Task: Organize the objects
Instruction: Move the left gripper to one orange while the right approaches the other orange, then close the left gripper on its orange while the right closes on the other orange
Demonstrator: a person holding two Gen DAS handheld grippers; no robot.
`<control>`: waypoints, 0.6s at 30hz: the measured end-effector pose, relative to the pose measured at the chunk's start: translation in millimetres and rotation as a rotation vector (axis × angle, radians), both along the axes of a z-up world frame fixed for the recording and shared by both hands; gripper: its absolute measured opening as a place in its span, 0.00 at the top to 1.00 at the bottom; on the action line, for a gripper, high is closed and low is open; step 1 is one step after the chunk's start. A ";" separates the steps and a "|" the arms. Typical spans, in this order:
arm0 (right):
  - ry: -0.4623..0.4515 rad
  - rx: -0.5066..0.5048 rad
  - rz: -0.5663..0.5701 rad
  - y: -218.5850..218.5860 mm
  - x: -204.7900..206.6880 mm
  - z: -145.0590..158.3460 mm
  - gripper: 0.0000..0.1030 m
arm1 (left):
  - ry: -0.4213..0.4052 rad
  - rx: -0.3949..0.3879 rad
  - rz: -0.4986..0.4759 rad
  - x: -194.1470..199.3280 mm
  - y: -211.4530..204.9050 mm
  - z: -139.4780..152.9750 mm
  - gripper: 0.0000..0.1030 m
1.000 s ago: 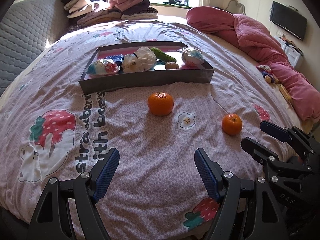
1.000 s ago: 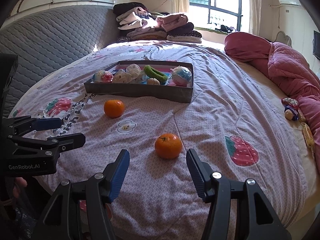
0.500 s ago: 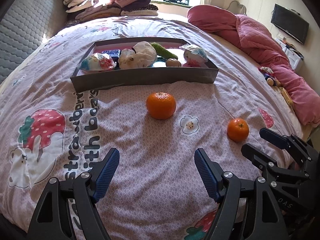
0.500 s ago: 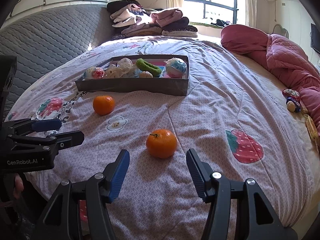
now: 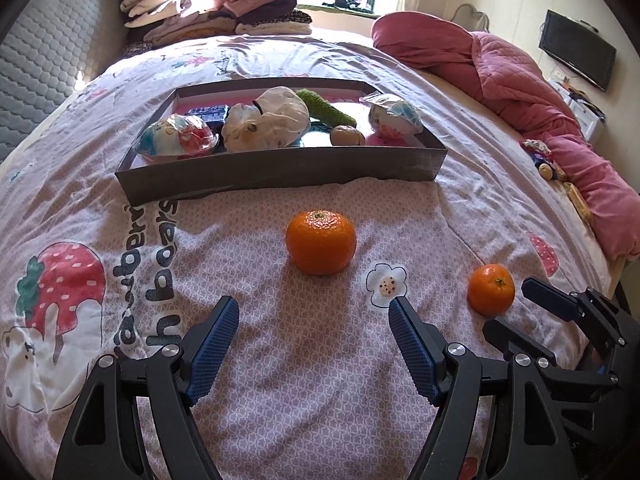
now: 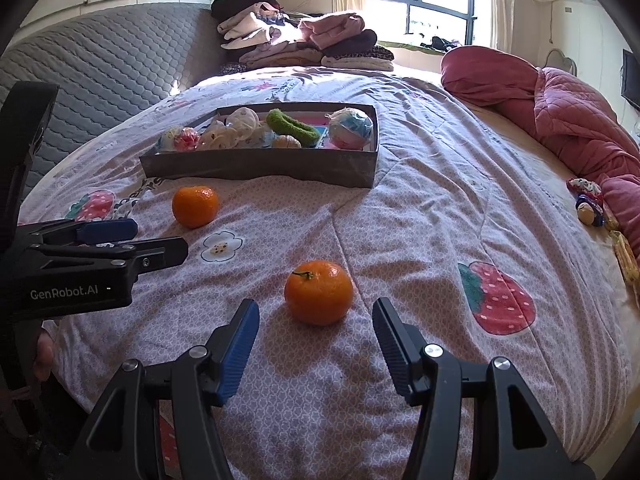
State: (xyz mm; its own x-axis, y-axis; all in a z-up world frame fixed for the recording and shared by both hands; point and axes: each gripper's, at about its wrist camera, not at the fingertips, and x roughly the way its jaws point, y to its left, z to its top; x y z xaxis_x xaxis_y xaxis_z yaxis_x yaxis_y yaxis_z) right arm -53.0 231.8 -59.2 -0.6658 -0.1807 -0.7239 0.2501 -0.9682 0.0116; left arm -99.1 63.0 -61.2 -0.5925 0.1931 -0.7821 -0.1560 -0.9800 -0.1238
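Two mandarins lie loose on the bed (image 5: 360, 420), both short of the grey tray (image 5: 280, 170). The left mandarin (image 5: 321, 241) sits at twelve o'clock from the left gripper (image 5: 314, 344), clear of the fingers (image 5: 212, 344), which stand open and empty. The right mandarin (image 6: 319, 292) sits at twelve o'clock from the right gripper (image 6: 316, 344), nearly level with its fingertips, not touched; those fingers (image 6: 238, 346) are likewise spread and empty. Each fruit is round, so no long axis governs the grasp. Each hand is nearer its own fruit.

The tray, at twelve o'clock beyond both, holds wrapped bundles, a green knitted piece (image 5: 326, 106) and a small brown round item (image 5: 347, 135). Free floor shows between the contents.
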 end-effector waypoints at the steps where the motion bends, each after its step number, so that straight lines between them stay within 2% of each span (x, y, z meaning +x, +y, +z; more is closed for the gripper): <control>1: 0.001 0.001 -0.002 0.1 -1.3 -0.3 0.43 | 0.000 0.002 -0.001 -2.1 0.2 -0.8 0.24; 18: -0.012 0.002 -0.012 -1.7 -18.5 -8.0 0.43 | 0.027 0.012 0.003 -31.9 -1.4 -5.7 0.24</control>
